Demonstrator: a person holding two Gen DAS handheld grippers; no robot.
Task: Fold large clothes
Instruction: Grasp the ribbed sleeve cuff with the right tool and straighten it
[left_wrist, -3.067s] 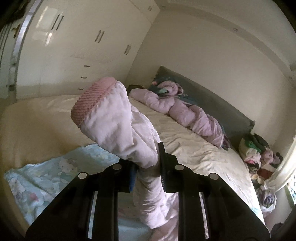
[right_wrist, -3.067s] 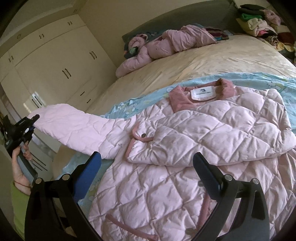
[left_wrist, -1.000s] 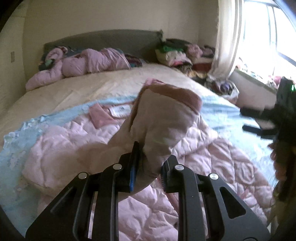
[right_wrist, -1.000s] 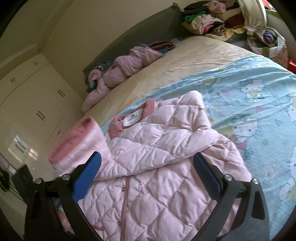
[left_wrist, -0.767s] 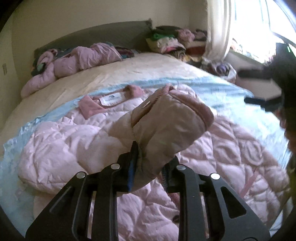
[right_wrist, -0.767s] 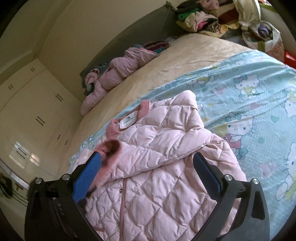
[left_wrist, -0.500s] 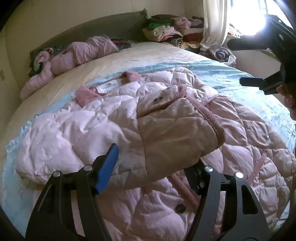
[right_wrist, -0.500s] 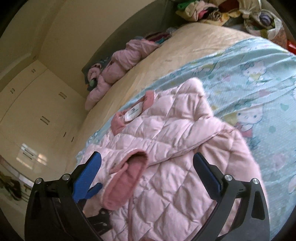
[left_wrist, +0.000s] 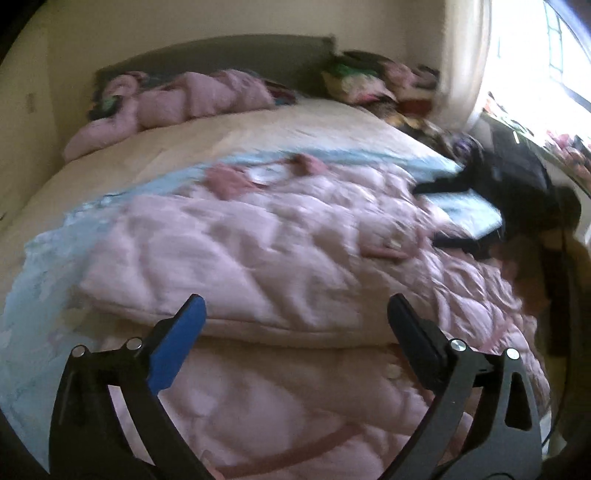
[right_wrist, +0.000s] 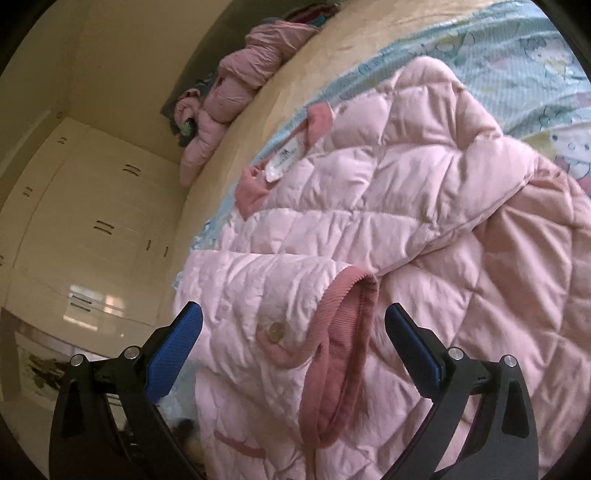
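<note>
Your left gripper (left_wrist: 291, 325) has its jaws spread wide and opening, with nothing pinched between the pads; it hangs tilted down over the pink quilted jacket (left_wrist: 280, 258), whose folded-over sleeve (left_wrist: 236, 280) lies just ahead of the fingertips, across the jacket's body. Your right gripper (right_wrist: 293, 332) is likewise spread wide and grips nothing: the sleeve's ribbed darker-pink cuff (right_wrist: 343, 325) sits in the gap between its blue pads without either pad pressing on it. From the left wrist view, the right gripper appears as a blurred dark shape (left_wrist: 509, 199) at the jacket's far right edge. Outward from both tools, the jacket lies flat and front-up on a light-blue cartoon-print sheet (right_wrist: 517, 62), its collar (right_wrist: 255, 188) and white neck label (right_wrist: 284, 158) toward the headboard (left_wrist: 221, 55). Beyond the sheet is the cream bedspread (left_wrist: 221, 140), with another pink padded garment (left_wrist: 184, 99) bunched against the headboard. A pile of mixed clothes (left_wrist: 373, 81) sits near the bright window, and white wardrobe doors (right_wrist: 103, 221) stand past the bed's other side.
</note>
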